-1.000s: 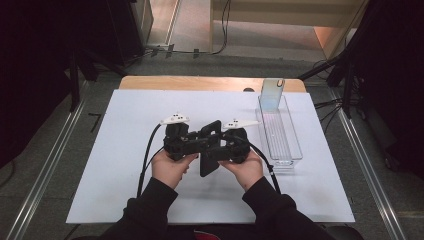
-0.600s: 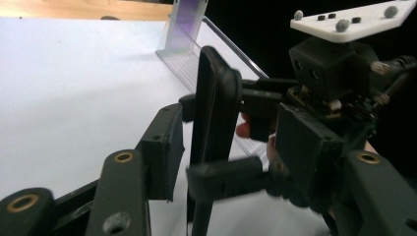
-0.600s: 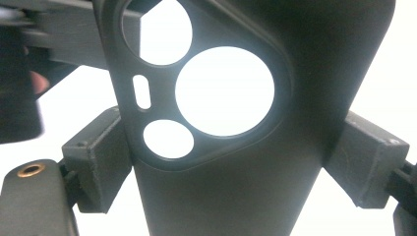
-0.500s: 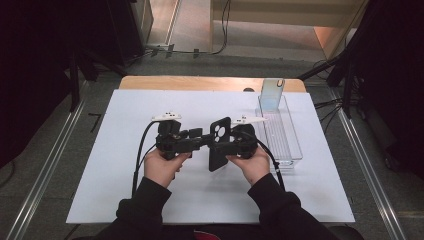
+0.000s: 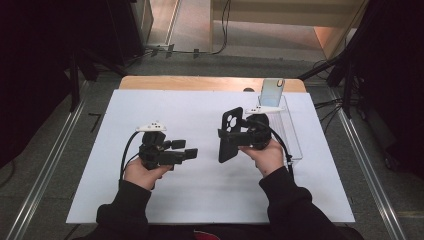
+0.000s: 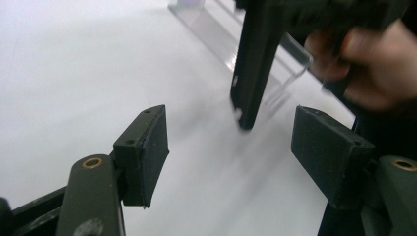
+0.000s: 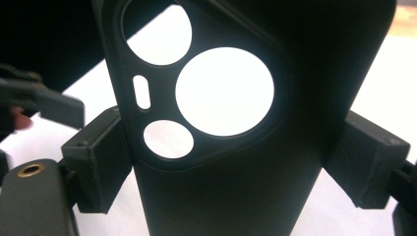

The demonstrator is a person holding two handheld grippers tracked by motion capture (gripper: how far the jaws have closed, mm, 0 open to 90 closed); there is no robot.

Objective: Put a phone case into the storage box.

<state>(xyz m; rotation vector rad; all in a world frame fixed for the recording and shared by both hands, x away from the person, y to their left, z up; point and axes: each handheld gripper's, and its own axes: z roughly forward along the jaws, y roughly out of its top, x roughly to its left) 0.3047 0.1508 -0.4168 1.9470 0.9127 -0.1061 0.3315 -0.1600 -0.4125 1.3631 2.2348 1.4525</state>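
A wide bare stretch of the white table sheet (image 5: 200,115) lies open between the left gripper (image 5: 187,154) and the black phone case (image 5: 229,135) clamped upright in the right gripper (image 5: 235,137). The clear plastic tray (image 5: 289,135) and the upright phone (image 5: 271,91) at its far end block the right side.

Matt black case (image 7: 231,162), smooth, rubbery-looking plastic with clean-edged round cutouts. Left tongs (image 6: 231,147) and right tongs (image 7: 236,167) in matt black, hard plastic or metal, cannot tell which; pads (image 6: 155,142) faced with a dull, finely grained, rubber-like layer; small brass-coloured inserts (image 6: 92,162) with a metal sheen. Clear, glossy plastic tray (image 5: 290,135), smooth, with bright edges. White sheet (image 5: 200,200) on the worktop, matt and smooth, paper or board. Bare worktop (image 5: 190,83) edge in pale wood, a soft satin finish. Phone (image 5: 271,91) standing in the tray, glossy and reflective. Dark matt cloth sleeves (image 5: 125,210). Grey, dull floor (image 5: 45,165) with brushed metal rails (image 5: 370,170).
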